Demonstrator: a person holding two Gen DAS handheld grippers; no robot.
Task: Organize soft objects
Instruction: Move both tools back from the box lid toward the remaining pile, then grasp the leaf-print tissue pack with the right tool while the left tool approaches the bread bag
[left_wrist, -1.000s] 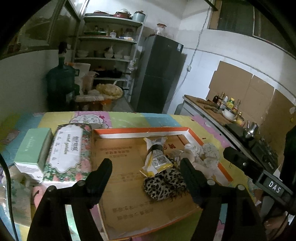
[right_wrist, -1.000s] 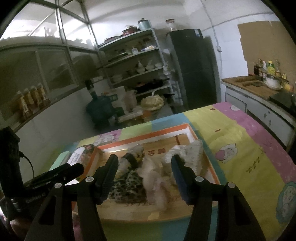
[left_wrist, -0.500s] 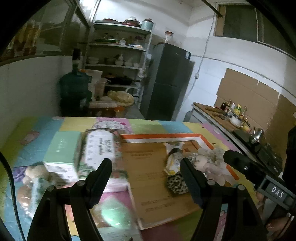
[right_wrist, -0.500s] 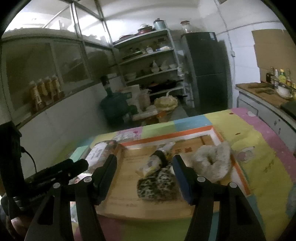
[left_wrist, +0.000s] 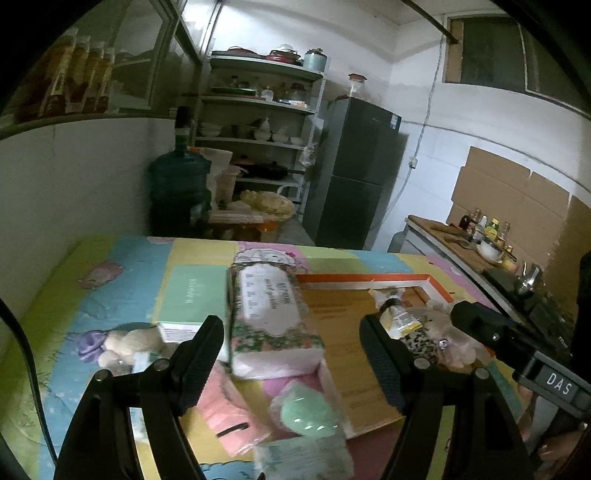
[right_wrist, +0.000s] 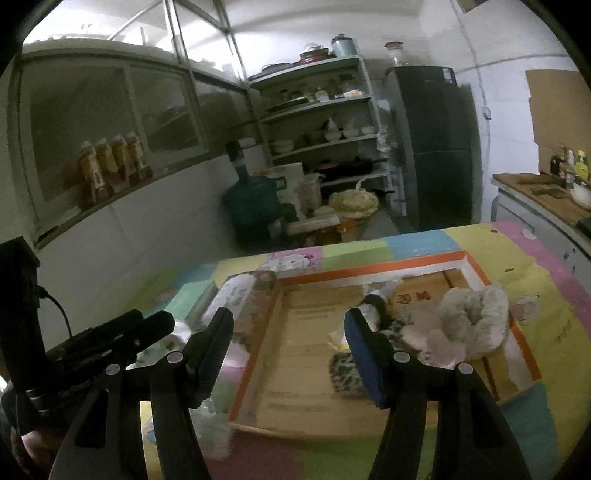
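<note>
Jaws of both claws gape with nothing between them: left claw, right claw. Leopard pouch and fluffy toy lie in the tray, centre right. Tissue pack lies mid-frame, just left of the tray.

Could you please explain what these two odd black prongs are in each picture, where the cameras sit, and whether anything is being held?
There is no robot: a person holds a two-finger gripper in each hand, with a wide-angle camera on each looking along its fingers. The left gripper and right gripper are both open and empty. Below lies a colourful patchwork table cover with a shallow orange-rimmed cardboard tray holding a leopard-print soft item and a fluffy white plush. Beside the tray lies a floral tissue pack.
</note>
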